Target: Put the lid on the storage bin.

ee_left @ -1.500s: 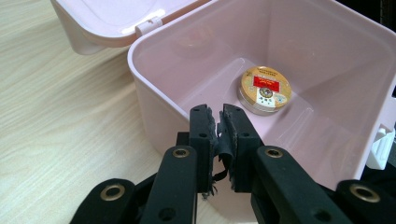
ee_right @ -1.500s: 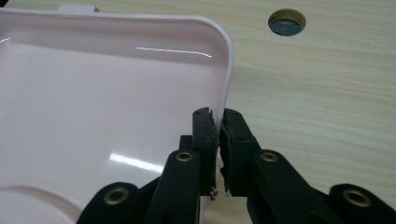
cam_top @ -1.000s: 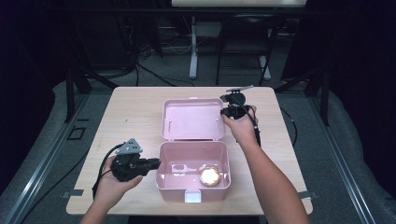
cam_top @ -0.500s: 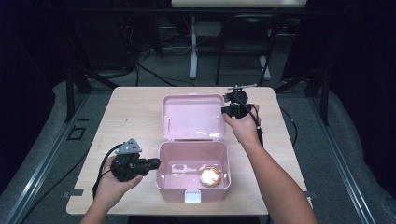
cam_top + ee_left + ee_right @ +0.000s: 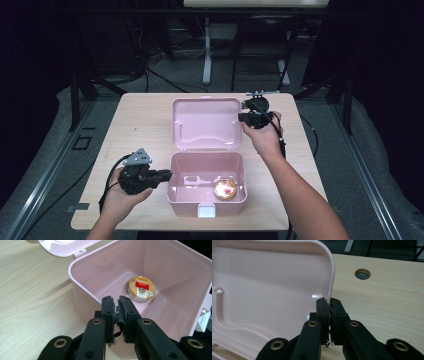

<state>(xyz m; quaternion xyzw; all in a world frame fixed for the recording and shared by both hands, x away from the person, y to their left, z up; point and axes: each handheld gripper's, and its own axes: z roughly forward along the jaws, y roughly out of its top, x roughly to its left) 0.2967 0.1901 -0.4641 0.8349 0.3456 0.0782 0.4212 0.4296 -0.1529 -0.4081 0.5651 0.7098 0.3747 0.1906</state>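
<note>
A pale wooden counter (image 5: 140, 125) carried an open pink box (image 5: 207, 192), its lid (image 5: 206, 122) tipped back. The right gripper (image 5: 246, 118) had its jaws clamped on the lid's right edge. The left gripper (image 5: 167, 175) seemed to pinch the box's left wall, bracing it. A small round tin (image 5: 225, 188) sat inside. To close cleanly, swing the lid slowly forward about its hinge, keeping the box pinned.

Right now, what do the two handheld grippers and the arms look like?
Both grippers, left and right, are black, with brass-coloured rivets on their linkages and frayed black padding on the fingers. Each carries a grey three-cornered plate on top and trails a black cable. The forearms are bare, no sleeves visible.
</note>
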